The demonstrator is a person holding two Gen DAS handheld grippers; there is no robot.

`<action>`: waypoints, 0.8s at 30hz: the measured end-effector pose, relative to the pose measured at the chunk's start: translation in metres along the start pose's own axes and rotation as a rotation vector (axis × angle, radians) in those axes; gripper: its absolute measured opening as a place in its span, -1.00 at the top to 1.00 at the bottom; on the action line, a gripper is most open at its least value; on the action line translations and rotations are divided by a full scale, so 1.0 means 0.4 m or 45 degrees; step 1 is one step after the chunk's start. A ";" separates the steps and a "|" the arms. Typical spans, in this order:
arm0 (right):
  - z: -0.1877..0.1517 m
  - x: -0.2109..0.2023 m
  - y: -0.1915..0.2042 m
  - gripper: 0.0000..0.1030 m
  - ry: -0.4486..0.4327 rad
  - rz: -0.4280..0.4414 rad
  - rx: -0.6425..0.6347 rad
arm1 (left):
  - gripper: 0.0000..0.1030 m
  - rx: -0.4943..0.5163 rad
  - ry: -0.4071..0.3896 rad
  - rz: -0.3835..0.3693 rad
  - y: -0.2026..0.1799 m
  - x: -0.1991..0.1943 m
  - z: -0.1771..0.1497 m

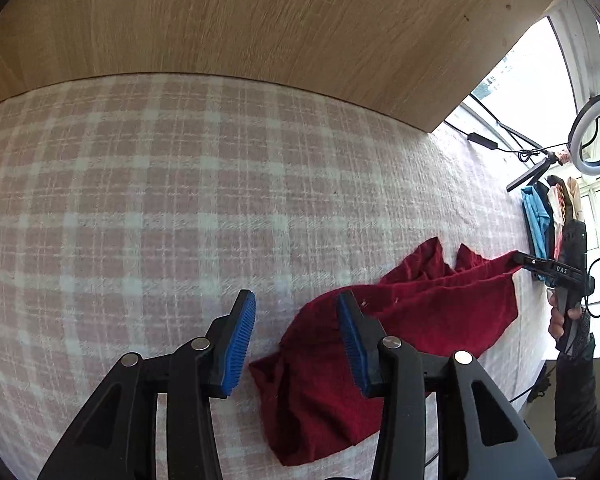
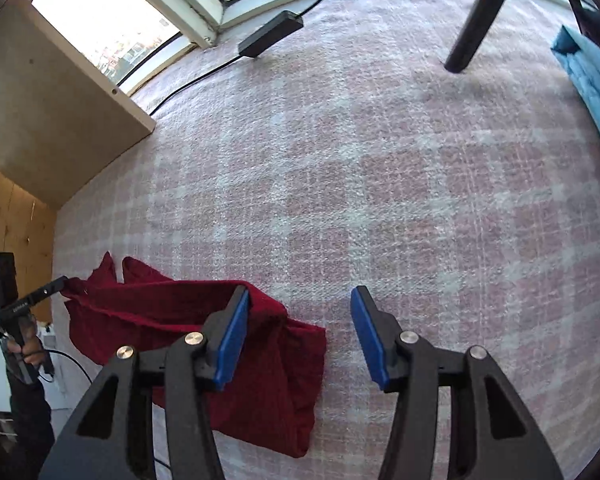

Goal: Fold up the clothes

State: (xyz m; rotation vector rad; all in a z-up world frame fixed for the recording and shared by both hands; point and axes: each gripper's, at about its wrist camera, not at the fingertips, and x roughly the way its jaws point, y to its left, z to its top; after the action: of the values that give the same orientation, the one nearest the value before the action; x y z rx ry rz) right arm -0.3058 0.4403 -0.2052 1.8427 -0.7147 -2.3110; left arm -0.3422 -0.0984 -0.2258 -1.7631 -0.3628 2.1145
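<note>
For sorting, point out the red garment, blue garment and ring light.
red garment point(image 1: 420, 320), left wrist view, middle
blue garment point(image 1: 535, 216), left wrist view, upper part
ring light point(image 1: 575, 136), left wrist view, left rim

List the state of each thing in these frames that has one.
Left tongs: open, pads wide apart, clamping nothing.
Right tongs: open, pads wide apart, clamping nothing.
Red garment: crumpled and unfolded, with one edge stretched straight between the two tongs.
Blue garment: folded, in a stack with other clothes.
</note>
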 end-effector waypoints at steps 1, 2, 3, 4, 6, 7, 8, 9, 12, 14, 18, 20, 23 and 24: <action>-0.001 -0.002 0.002 0.02 0.034 0.035 0.000 | 0.22 -0.007 0.018 -0.019 0.002 0.006 0.007; -0.002 -0.003 0.003 0.02 0.072 0.077 0.000 | 0.22 -0.010 0.029 -0.019 0.005 0.009 0.011; -0.004 -0.004 0.003 0.02 0.109 0.121 0.002 | 0.22 -0.013 0.028 0.004 0.007 0.007 0.013; -0.006 -0.006 0.004 0.02 0.146 0.164 0.004 | 0.22 -0.003 0.017 0.026 0.004 0.002 0.011; -0.012 -0.036 0.019 0.02 0.099 0.090 -0.066 | 0.22 0.027 -0.012 0.061 -0.008 -0.014 0.000; -0.013 -0.045 0.023 0.02 0.096 0.101 -0.084 | 0.22 0.043 -0.021 0.071 -0.014 -0.027 -0.009; -0.012 -0.049 0.019 0.02 0.098 0.134 -0.059 | 0.22 0.067 -0.032 0.078 -0.026 -0.039 -0.022; -0.013 -0.056 0.013 0.02 0.085 0.147 -0.028 | 0.22 0.093 -0.042 0.080 -0.039 -0.049 -0.036; -0.021 -0.074 0.022 0.01 0.002 0.079 -0.091 | 0.20 0.156 -0.024 0.083 -0.070 -0.054 -0.092; -0.030 -0.058 0.046 0.01 -0.018 -0.005 -0.187 | 0.20 0.162 -0.001 0.134 -0.073 -0.046 -0.139; -0.074 -0.010 0.099 0.01 0.037 -0.102 -0.352 | 0.20 0.090 0.048 0.211 -0.035 -0.037 -0.233; -0.096 -0.004 0.111 0.01 0.032 -0.135 -0.375 | 0.20 0.054 0.060 0.181 -0.022 -0.036 -0.266; -0.136 -0.013 0.122 0.01 0.024 -0.134 -0.386 | 0.20 0.041 0.059 0.165 -0.020 -0.033 -0.290; -0.148 -0.016 0.124 0.02 0.025 -0.133 -0.389 | 0.20 0.046 0.053 0.166 -0.024 -0.033 -0.290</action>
State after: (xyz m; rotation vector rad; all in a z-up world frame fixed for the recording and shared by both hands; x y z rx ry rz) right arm -0.2585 0.3813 -0.1881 1.7960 -0.2484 -2.3043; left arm -0.2252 -0.0995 -0.2316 -1.8527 -0.2016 2.1542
